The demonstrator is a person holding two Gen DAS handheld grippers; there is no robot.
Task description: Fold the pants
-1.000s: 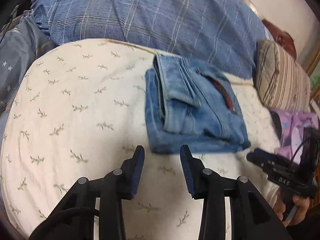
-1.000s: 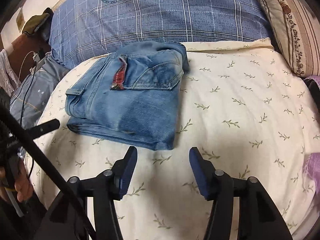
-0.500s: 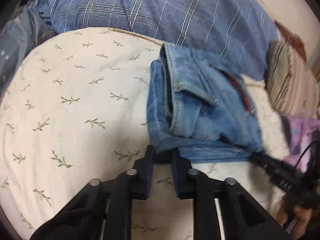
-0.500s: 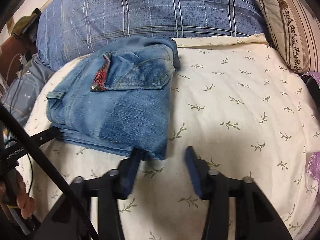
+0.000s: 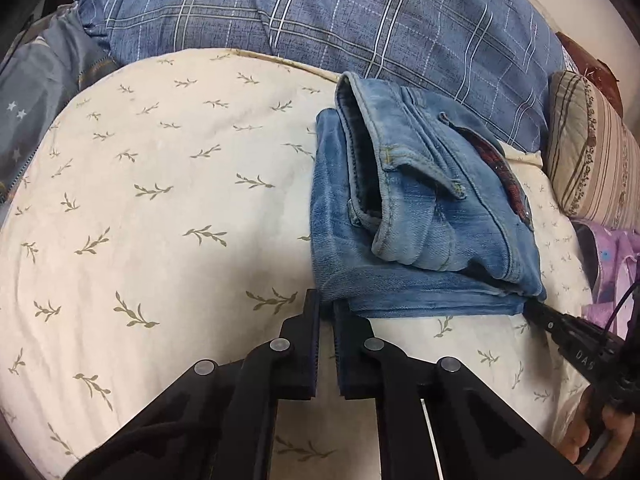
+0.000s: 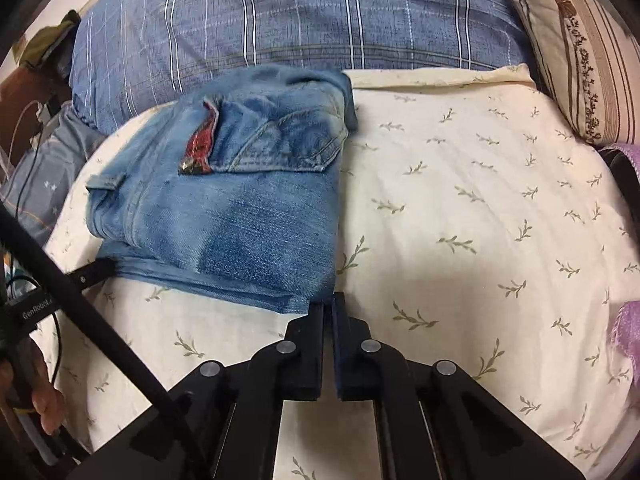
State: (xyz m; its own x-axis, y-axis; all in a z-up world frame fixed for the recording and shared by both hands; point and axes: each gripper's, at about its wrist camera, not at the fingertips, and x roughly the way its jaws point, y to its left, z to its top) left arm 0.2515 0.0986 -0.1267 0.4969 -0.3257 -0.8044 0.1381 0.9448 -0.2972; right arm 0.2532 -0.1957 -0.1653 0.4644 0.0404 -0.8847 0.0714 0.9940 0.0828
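The blue denim pants (image 5: 420, 220) lie folded into a thick rectangle on the cream leaf-print sheet (image 5: 160, 208), back pocket and red patch facing up (image 6: 240, 208). My left gripper (image 5: 326, 306) is closing its jaws on the bundle's near left corner, denim pinched between the pads. In the right wrist view, my right gripper (image 6: 329, 304) is closing on the near right corner, where the hem tip sits between its pads. Each gripper shows in the other's view: the right one (image 5: 560, 326) at the bundle's far corner, the left one (image 6: 90, 274) low at the left.
A blue plaid duvet (image 5: 360, 20) is heaped behind the pants. A striped pillow (image 6: 580, 48) lies at the back right, purple cloth (image 5: 616, 264) at the right edge, grey star-print fabric (image 5: 32, 100) at the left. A person's hand (image 5: 592, 432) holds the right gripper's handle.
Both grippers moved forward to the pants' near edge and went from wide open to closed on its two near corners.
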